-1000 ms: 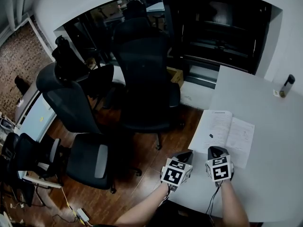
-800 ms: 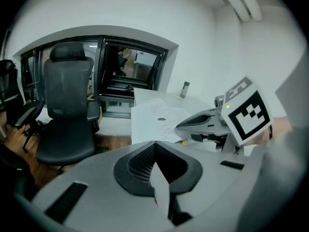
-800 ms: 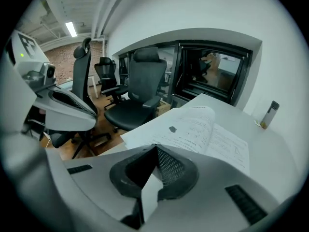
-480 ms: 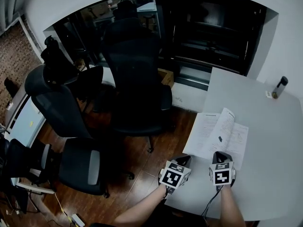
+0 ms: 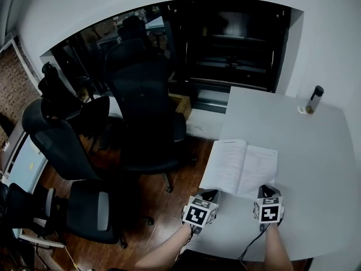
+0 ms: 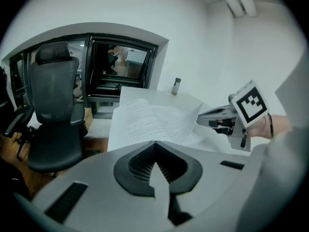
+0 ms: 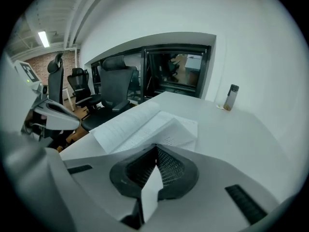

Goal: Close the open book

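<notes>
The open book (image 5: pixel 240 167) lies pages up on the white counter (image 5: pixel 316 151), close to the counter's left edge. The left tongs (image 5: pixel 210 195) and right tongs (image 5: pixel 266 188) point at the book's near edge, both closed with nothing between them. A dark bottle (image 5: pixel 313 99) stands well beyond, by the wall.

One open white paper book (image 5: pixel 240 167), one dark cylindrical bottle (image 5: pixel 314 97), one pale grey table (image 5: pixel 316 151), two grey plastic grippers, namely left gripper (image 5: pixel 211 195) and right gripper (image 5: pixel 266 188), and at least four black mesh office chairs (image 5: pixel 141 95).
</notes>
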A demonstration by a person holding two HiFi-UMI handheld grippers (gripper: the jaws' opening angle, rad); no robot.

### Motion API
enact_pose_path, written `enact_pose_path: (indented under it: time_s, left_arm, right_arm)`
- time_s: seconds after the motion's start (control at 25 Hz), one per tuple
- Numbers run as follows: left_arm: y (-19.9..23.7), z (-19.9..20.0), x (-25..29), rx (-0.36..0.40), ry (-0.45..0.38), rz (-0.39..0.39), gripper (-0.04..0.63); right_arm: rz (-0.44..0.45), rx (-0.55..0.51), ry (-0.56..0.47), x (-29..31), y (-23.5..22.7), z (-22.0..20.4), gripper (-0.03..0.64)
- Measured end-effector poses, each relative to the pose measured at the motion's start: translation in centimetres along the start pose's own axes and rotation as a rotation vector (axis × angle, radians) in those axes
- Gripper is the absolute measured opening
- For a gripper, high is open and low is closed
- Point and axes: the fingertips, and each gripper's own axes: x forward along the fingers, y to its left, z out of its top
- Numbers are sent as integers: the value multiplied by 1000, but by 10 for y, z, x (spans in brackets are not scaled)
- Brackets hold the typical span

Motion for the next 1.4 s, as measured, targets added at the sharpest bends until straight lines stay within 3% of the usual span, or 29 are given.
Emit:
enact_pose_path:
  time_s: [0.28, 0.48, 1.12, 1.24, 1.4]
  left_arm:
    - [-12, 4, 9, 10, 1, 9, 5]
    - [-12, -1, 9, -5, 5, 21, 5]
    - [51, -22, -27, -62, 9, 59, 5]
    - [58, -27, -31, -59, 16, 53, 5]
    - [62, -31, -34, -48, 19, 39, 5]
  right_arm:
    - [-53, 89, 20, -28, -45, -38, 2]
    - [-76, 92, -32, -40, -59, -21, 2]
    - [205, -161, -78, 19, 125, 59, 2]
    - [228, -226, -62, 36, 153, 61, 2]
    - [188, -276, 46, 51, 156, 42, 2]
